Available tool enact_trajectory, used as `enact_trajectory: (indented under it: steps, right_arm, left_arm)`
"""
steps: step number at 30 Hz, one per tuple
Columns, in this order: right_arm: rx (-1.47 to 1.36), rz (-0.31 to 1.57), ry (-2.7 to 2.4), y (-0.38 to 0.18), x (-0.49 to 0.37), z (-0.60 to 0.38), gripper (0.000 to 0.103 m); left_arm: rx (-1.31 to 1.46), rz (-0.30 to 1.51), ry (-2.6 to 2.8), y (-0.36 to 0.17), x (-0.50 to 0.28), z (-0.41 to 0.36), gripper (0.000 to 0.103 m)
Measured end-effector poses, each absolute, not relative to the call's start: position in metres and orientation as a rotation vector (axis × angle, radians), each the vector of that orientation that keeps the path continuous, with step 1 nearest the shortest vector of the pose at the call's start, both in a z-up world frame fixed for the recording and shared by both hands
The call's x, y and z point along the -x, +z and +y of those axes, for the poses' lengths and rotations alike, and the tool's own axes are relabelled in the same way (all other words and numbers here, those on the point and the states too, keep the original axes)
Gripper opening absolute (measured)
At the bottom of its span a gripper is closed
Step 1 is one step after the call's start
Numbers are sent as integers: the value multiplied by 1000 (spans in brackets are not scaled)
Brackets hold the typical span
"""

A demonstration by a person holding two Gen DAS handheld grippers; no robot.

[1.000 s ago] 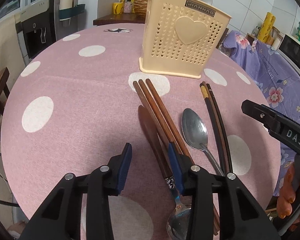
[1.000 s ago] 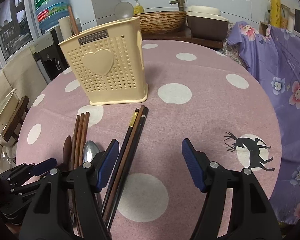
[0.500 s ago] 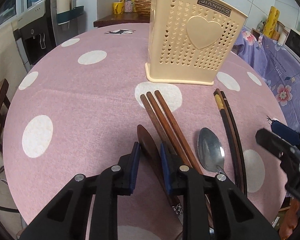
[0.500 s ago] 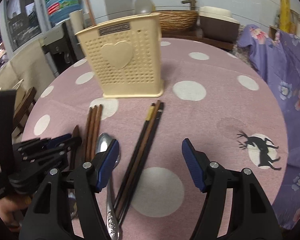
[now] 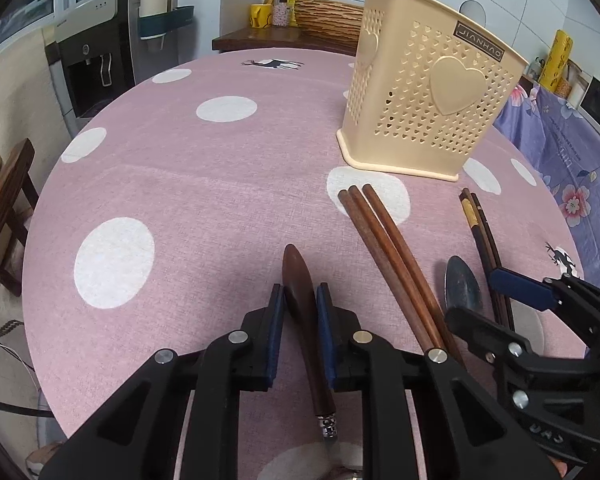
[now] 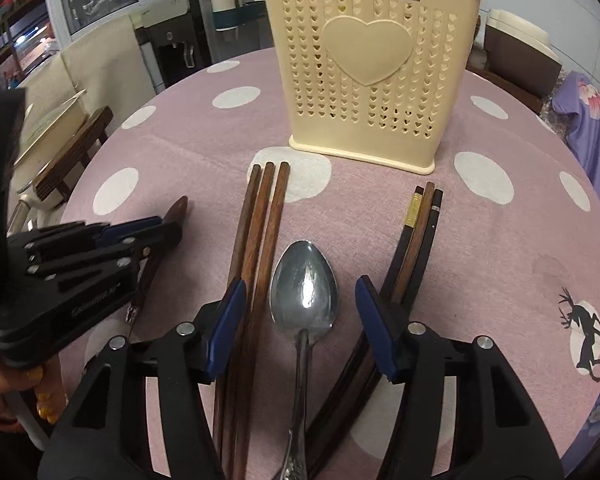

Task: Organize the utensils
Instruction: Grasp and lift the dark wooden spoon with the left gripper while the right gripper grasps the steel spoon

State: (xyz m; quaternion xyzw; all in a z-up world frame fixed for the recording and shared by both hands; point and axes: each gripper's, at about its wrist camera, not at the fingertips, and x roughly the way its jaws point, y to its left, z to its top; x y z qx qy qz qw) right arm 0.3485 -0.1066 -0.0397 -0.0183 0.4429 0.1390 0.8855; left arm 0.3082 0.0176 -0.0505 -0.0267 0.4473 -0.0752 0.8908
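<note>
My left gripper is shut on a brown wooden-handled utensil that lies on the pink dotted table. It also shows at the left of the right wrist view. My right gripper is open and straddles a steel spoon, close above the table. Three brown wooden chopsticks lie left of the spoon and dark chopsticks lie right of it. A cream perforated utensil holder with a heart stands upright behind them and also shows in the left wrist view.
The round table's edge curves close on the left. A purple flowered cloth lies to the right. A water dispenser and a wooden chair stand beyond the left edge. A counter with bottles is behind.
My left gripper moved left off the brown chopsticks and closed on the wooden-handled utensil. My right gripper moved left from the dark chopsticks to straddle the steel spoon, staying open.
</note>
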Motion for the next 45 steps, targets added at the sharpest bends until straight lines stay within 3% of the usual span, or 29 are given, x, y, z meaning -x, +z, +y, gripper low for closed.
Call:
enact_trajectory:
  steps: [13, 21, 29, 35, 45]
  right_arm:
    - [0, 956, 225, -47, -364, -99, 49]
    - [-11, 961, 245, -47, -365, -99, 38]
    - [-20, 944, 254, -45, -363, -101, 38]
    - [-84, 878, 293, -23, -358, -116, 38]
    - [-142, 743, 301, 40, -342, -147, 38]
  left_arm:
    - [67, 922, -158, -51, -309, 19, 18]
    - [65, 928, -156, -50, -316, 19, 18]
    - [61, 922, -147, -51, -318, 17, 17]
    - [83, 894, -162, -43, -318, 18, 16]
    - [90, 751, -209, 16, -308, 14, 16]
